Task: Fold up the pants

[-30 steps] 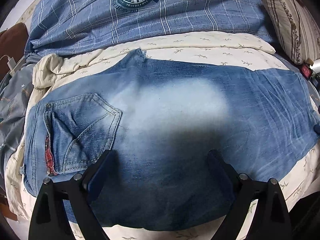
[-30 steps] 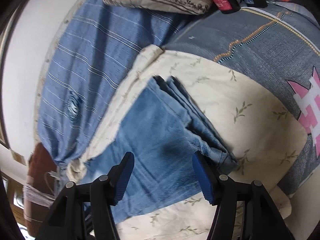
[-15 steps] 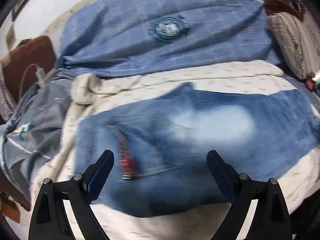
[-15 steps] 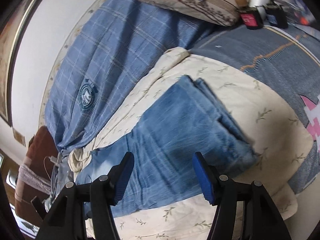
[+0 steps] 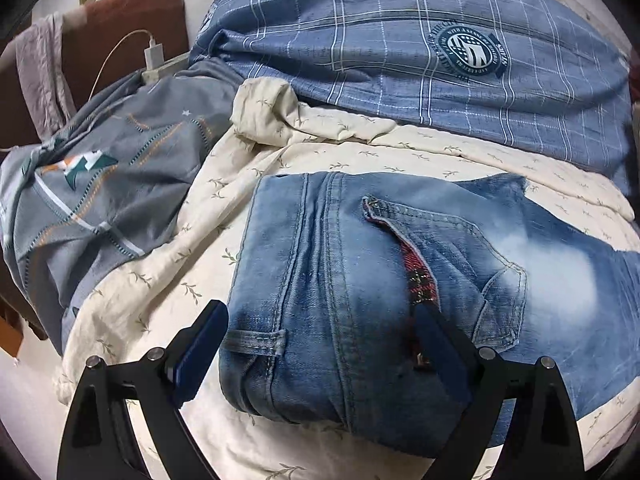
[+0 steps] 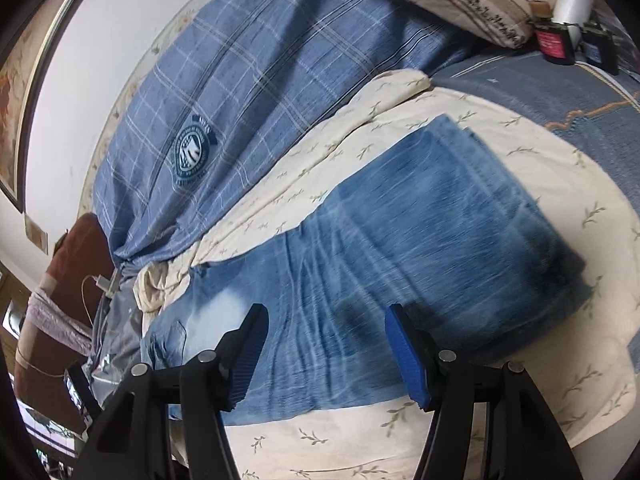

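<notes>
Blue jeans (image 5: 360,280) lie flat on a cream leaf-print blanket (image 5: 168,280), folded lengthwise. In the left wrist view the waistband end with a belt loop and a back pocket (image 5: 460,272) showing a red plaid lining is close below. My left gripper (image 5: 320,352) hangs over that waist end, open, with nothing pinched. In the right wrist view the jeans (image 6: 400,240) stretch from the faded seat at the left to the stacked leg ends at the right. My right gripper (image 6: 326,348) hovers above the mid-leg, open and empty.
A blue checked cover (image 5: 400,52) with a round badge lies behind the jeans. A grey quilt (image 5: 100,184) is bunched at the left, beside a brown headboard (image 5: 112,40) with a white charger. A striped pillow (image 6: 460,0) and small dark items (image 6: 556,44) sit at the far right.
The left view slid along the jeans from the seat to the waistband end and rolled. The right view drew back and rolled, so more of the legs and seat shows. Both stayed open.
</notes>
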Motion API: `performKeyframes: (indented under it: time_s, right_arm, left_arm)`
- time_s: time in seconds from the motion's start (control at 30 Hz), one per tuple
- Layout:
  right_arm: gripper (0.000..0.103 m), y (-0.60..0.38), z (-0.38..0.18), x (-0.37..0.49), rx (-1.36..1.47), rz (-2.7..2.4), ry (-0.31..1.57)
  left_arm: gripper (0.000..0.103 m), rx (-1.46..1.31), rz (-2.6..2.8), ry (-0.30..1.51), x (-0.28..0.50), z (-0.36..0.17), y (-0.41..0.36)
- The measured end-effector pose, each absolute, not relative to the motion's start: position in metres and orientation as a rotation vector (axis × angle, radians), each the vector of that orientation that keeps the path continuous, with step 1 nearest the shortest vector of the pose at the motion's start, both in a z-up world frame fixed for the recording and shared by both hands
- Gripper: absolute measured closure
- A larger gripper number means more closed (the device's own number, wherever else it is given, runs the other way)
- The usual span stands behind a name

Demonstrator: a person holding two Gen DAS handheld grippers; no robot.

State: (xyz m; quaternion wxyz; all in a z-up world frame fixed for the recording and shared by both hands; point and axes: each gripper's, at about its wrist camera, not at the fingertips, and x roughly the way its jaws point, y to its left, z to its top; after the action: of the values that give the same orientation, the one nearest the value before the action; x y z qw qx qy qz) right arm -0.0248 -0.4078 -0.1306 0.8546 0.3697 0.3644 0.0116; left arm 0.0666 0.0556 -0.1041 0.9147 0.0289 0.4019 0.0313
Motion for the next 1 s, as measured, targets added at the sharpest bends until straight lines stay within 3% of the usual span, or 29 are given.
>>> performKeyframes:
  time_s: [1.0]
  right_arm:
    - [0.039,-0.387,-0.13,-0.019,0.704,0.04,0.792]
  left_arm:
    - [0.008,0.05,0.074,0.813,0.068,-0.107,0.057]
